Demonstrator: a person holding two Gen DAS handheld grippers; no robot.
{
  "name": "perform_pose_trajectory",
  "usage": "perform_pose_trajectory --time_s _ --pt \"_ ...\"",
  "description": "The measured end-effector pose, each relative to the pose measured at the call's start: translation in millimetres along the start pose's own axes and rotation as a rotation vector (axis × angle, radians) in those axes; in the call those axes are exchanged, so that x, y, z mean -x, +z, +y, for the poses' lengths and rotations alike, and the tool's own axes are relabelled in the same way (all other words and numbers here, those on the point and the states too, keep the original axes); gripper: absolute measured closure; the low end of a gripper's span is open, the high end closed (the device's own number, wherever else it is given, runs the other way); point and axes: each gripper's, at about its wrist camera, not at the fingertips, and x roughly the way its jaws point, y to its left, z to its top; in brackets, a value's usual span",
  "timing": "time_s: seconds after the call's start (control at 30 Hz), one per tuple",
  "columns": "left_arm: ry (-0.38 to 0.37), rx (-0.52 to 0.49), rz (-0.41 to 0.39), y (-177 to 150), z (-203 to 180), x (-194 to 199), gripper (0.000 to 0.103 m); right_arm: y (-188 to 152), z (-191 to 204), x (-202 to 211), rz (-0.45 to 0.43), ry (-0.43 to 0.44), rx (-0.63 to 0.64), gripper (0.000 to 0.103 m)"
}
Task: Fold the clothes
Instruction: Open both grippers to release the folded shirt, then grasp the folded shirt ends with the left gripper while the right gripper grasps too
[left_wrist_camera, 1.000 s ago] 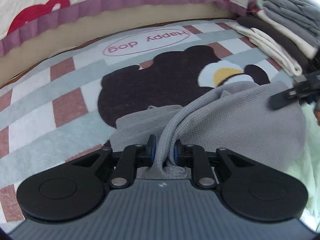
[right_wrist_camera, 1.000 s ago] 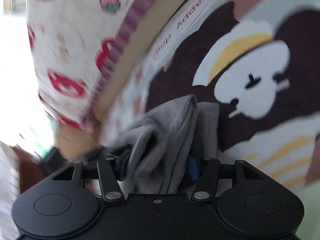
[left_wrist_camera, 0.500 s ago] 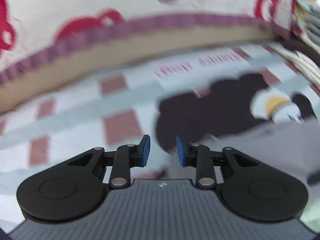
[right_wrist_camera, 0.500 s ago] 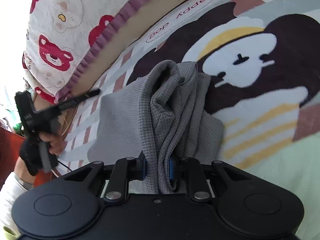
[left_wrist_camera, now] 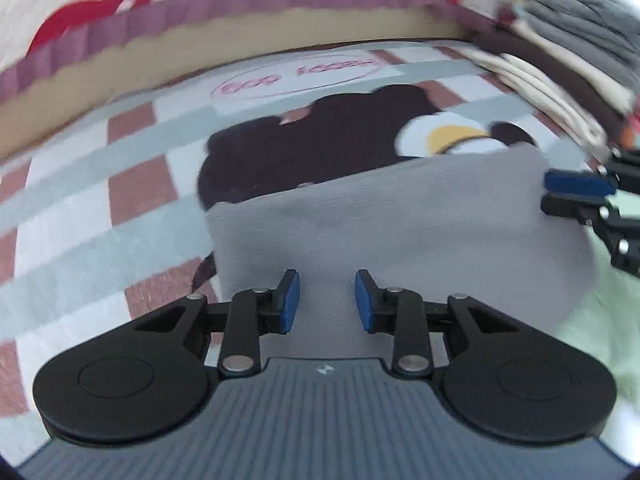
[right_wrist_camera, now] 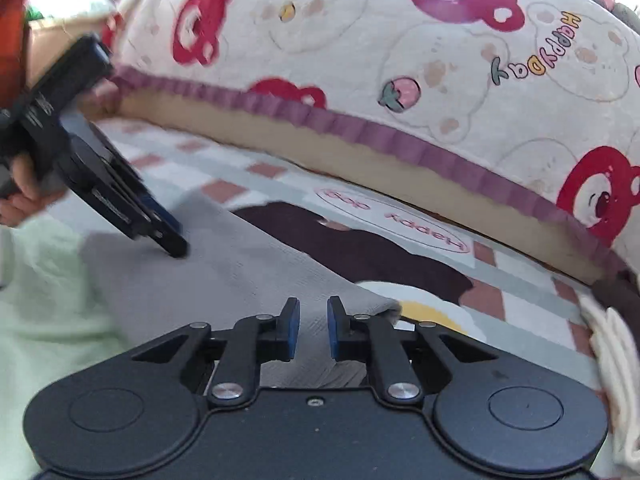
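I hold the left gripper (left_wrist_camera: 327,300) low over the near edge of the grey garment (left_wrist_camera: 400,232); its jaws stand wide apart with nothing between the blue pads. The right gripper (right_wrist_camera: 313,328) sits over the garment's far right corner, jaws parted by a narrow gap, also empty. Both views are blurred, so fine cloth detail is uncertain.

The grey garment lies flat on the patterned mat (left_wrist_camera: 80,184) as a compact, roughly rectangular panel with one straight far edge, partly covering the dark cartoon dog print (left_wrist_camera: 320,136). Its near right edge rests on a pale green cloth (left_wrist_camera: 592,340). I judge that the panel lies so because a flat, square lay keeps the edges aligned for stacking. Whether a further fold is due, or the piece is complete, I cannot settle from these views.

A stack of folded clothes (left_wrist_camera: 560,68) sits at the mat's far right, near the bear-print bedding (right_wrist_camera: 400,60), within reach of the right gripper for transfer.

Count:
- Grippers: two, both empty.
- Grey garments on the mat: one.
- Pale green cloths: one.
- Stacks: one; several folded pieces in it, in grey, cream and dark tones; exact number not readable.
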Motion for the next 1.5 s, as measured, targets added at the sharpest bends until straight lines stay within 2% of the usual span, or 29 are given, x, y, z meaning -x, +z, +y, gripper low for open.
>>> perform_pose_trajectory --time_s 0.1,0.17,0.23,0.33,0.4,0.43,0.47,0.5,0.53,0.57,0.6,0.67,0.73,0.8,0.9,0.97,1.03,1.07,1.13,1.23,1.33,1.43,1.5 --pt "0.003 0.154 0.008 3.0 20.7 -9.0 0.083 -3.5 -21.9 -30.4 0.097 0.007 -0.12 0.089" --pt "0.001 0.187 0.003 -0.1 25.8 -6.8 0.084 -7.1 -32.1 -34.2 0.102 0.03 -0.215 0.089" --pt "0.054 0.19 0.001 -4.7 29.1 -0.9 0.083 -8.5 -35.8 -34.1 0.111 0.035 -0.255 0.089" --pt "0.197 0.169 -0.029 -15.2 34.7 16.3 0.059 -5.7 -38.2 -41.5 0.146 0.036 -0.29 0.089" --pt "0.197 0.113 -0.083 -26.5 37.2 34.5 0.056 2.4 -40.9 -45.4 0.206 0.027 -0.291 0.085" --pt "0.176 0.09 -0.092 -32.0 37.4 42.3 0.054 9.7 -36.8 -45.5 0.251 -0.015 -0.248 0.075" --pt "0.15 0.07 -0.095 -37.3 37.2 49.5 0.051 16.7 -27.5 -42.9 0.288 -0.098 -0.175 0.039" --pt "0.125 0.1 -0.081 -40.3 41.0 50.7 0.049 23.9 -17.4 -38.9 0.31 -0.181 -0.097 0.03" --pt "0.099 0.148 -0.063 -42.4 46.1 49.7 0.048 31.3 -6.1 -31.1 0.297 -0.249 -0.017 0.031" --pt "0.073 0.196 -0.044 -44.5 51.3 48.8 0.048 38.5 4.4 -20.8 0.266 -0.268 0.041 0.031" --pt "0.048 0.244 -0.025 -46.6 56.5 47.9 0.046 45.0 15.3 -9.2 0.229 -0.242 0.075 0.031" --pt "-0.004 0.339 0.012 -50.8 66.8 46.0 0.037 52.1 39.6 9.4 0.178 -0.113 0.107 0.031" --pt "-0.056 0.434 0.05 -55.0 77.2 44.1 0.036 54.7 65.9 20.0 0.16 0.025 0.151 0.031" --pt "-0.108 0.529 0.088 -59.2 87.5 42.2 0.036 51.1 95.1 18.0 0.174 0.089 0.23 0.031" --pt "-0.187 0.67 0.146 -65.5 103.1 39.4 0.036 39.4 137.8 -3.3 0.229 0.041 0.42 0.029" --pt "-0.219 0.703 0.151 -68.4 104.7 41.6 0.036 27.9 160.9 -21.8 0.258 -0.011 0.606 0.028" --pt "-0.248 0.726 0.151 -71.0 105.0 44.3 0.036 23.8 169.8 -34.8 0.258 -0.031 0.673 0.028" --pt "-0.262 0.738 0.152 -72.3 105.1 45.7 0.036 25.3 170.5 -39.6 0.253 -0.036 0.666 0.03" --pt "-0.292 0.761 0.152 -75.0 105.5 48.4 0.036 36.2 162.6 -46.2 0.234 -0.036 0.561 0.031" --pt "-0.309 0.794 0.153 -78.8 105.5 41.6 0.029 54.3 137.5 -46.9 0.207 0.009 0.333 0.033" --pt "-0.357 0.892 0.121 -88.8 109.8 33.5 0.027 59.6 112.5 -46.9 0.208 0.077 0.16 0.037" --pt "-0.435 1.005 0.073 -95.0 114.7 31.5 0.027 61.4 93.2 -44.5 0.205 0.118 -0.005 0.044" --pt "-0.473 1.046 0.044 -93.6 115.0 32.8 0.027 61.1 86.1 -42.1 0.199 0.131 -0.072 0.056"
